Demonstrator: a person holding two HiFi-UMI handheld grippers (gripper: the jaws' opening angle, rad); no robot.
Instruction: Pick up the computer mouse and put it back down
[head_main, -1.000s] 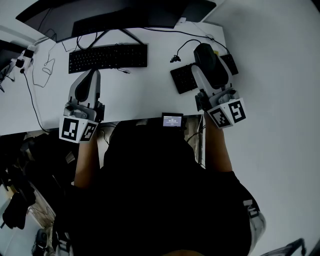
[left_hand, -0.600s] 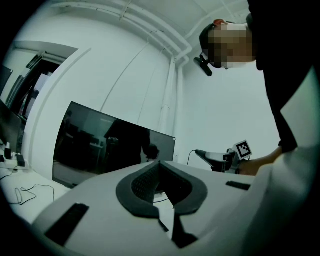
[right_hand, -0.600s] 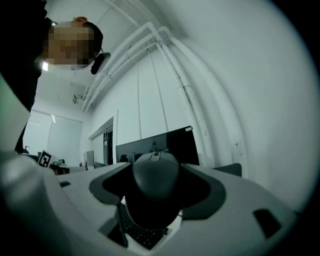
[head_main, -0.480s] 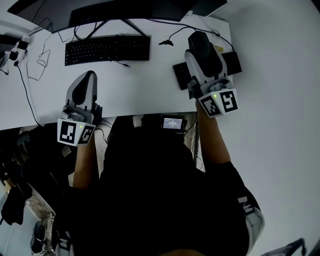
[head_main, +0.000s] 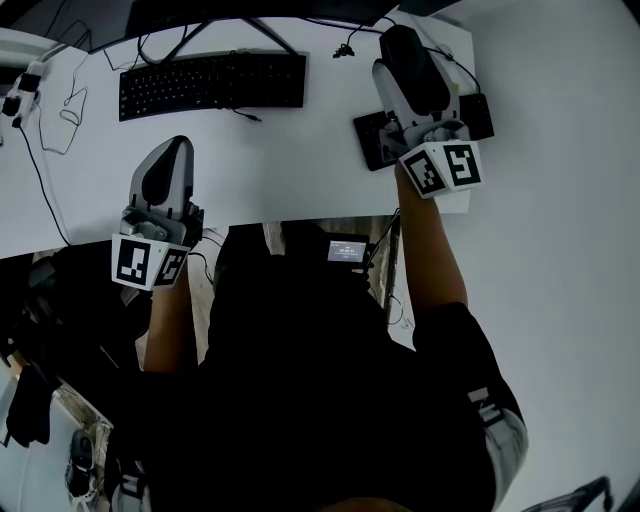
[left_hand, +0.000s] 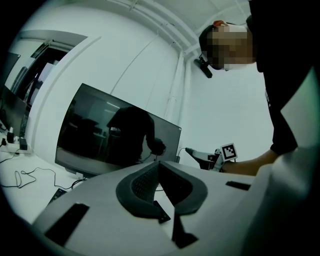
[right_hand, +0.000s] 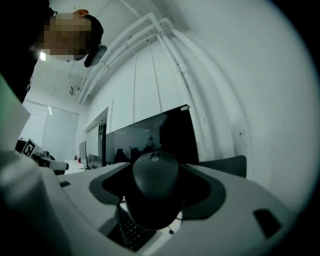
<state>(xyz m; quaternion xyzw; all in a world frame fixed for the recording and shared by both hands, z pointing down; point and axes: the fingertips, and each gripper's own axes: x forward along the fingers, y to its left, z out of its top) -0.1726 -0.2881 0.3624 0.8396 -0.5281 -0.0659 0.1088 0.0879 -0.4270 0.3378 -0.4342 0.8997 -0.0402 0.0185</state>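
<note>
The right gripper (right_hand: 155, 170) has its jaws closed on the mouse (right_hand: 154, 192), which fills the gap between the pads and points away from the camera, wheel on top. In the head view this gripper sits over the far right corner of the desk (head_main: 300, 160), above a dark keypad (head_main: 372, 143); keys of that keypad and a strip of white desk show beneath the mouse (whether the mouse is clear of them or touching I cannot tell). A thin black cable runs from that corner toward the back of the desk.

The left gripper (head_main: 170, 155) is over the near left part of the desk, well apart from the right one and short of the keyboard (head_main: 212, 84). Its jaws meet at the tips with nothing between them. Its view looks past them at the monitor (left_hand: 115, 132)
</note>
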